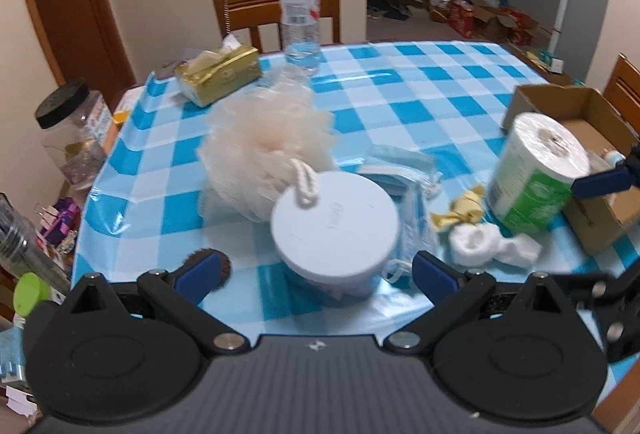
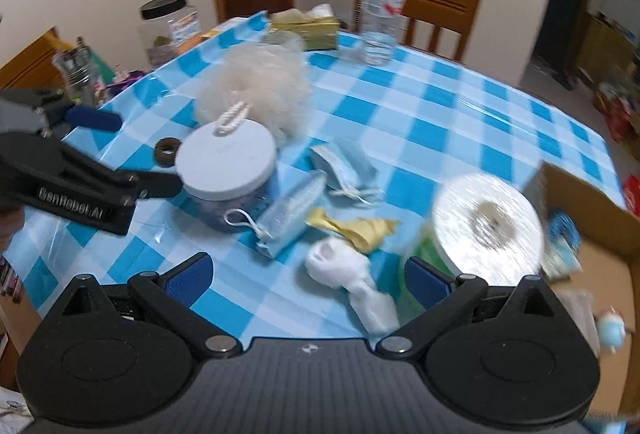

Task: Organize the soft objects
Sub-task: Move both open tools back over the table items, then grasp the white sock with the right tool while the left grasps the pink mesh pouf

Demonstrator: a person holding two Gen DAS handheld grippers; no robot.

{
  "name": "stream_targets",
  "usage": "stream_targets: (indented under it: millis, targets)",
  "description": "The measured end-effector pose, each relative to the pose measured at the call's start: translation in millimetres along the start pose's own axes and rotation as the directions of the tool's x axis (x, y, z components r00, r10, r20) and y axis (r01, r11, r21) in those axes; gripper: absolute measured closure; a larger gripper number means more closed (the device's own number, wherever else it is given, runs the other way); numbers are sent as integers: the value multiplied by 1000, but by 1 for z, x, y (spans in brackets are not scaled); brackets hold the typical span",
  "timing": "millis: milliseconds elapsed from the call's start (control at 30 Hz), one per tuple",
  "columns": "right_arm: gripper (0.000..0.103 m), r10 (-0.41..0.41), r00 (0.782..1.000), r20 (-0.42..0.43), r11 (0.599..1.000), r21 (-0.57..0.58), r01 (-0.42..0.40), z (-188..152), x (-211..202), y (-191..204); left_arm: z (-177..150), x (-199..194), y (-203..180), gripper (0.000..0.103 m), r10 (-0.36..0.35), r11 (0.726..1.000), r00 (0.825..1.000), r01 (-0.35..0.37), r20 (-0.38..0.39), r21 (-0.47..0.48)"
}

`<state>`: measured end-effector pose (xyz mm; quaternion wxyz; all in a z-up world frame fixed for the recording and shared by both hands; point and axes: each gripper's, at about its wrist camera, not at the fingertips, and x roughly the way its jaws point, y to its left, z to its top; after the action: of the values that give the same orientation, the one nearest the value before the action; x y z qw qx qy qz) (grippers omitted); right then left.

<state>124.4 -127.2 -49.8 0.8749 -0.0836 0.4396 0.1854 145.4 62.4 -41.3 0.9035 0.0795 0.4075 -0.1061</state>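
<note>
On the blue checked tablecloth (image 1: 400,93) lie a cream mesh bath puff (image 1: 264,145) (image 2: 256,85), blue face masks (image 1: 404,169) (image 2: 344,161), a yellow cloth (image 1: 464,209) (image 2: 356,228) and white socks (image 1: 492,248) (image 2: 348,274). A green-wrapped toilet roll (image 1: 536,173) (image 2: 484,226) stands tilted by the cardboard box (image 1: 600,169) (image 2: 592,218). My left gripper (image 1: 316,270) is open around a white-lidded jar (image 1: 336,226) (image 2: 228,169). My right gripper (image 2: 308,282) is open, with the socks between its fingers and the roll by its right finger (image 2: 424,284).
A water bottle (image 1: 300,9) (image 2: 382,5), a gold tissue pack (image 1: 220,73) (image 2: 308,27) and a brown ring (image 2: 166,151) are on the table. A black-lidded jar (image 1: 72,129) (image 2: 168,29) and clutter stand to the left. Wooden chairs (image 1: 276,5) stand behind.
</note>
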Motion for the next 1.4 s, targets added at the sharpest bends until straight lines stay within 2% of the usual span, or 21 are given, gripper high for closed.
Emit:
stream_targets:
  millis: [133,400,767,967,1267,1400]
  targets:
    - [0,35,999,-10,999,-41,-35,6,15,4,10,9,11,2,-11,999,1000,10,-17,-54]
    - [0,57,997,-53,996,-65,-60,2,40,4,36,30,18,2,26,999,1000,-26,3,-41]
    - [0,6,994,-108,997,-78,-14,-11,88,6,66,66,25,2,37,999,999,-37,-7,-36]
    - [0,-49,995,-87,992,-117,39,-15,97,15,83,89,33,2,50,998,999,-50,-10,-40]
    - [0,-75,991,-108,990,-126,61,-12,102,16,92,132,64,2,-41,980,996,24,-83,-200]
    - [0,-66,990,-126,992,-112,52,-10,101,16,94,145,61,2,-53,978,994,32,-97,-208]
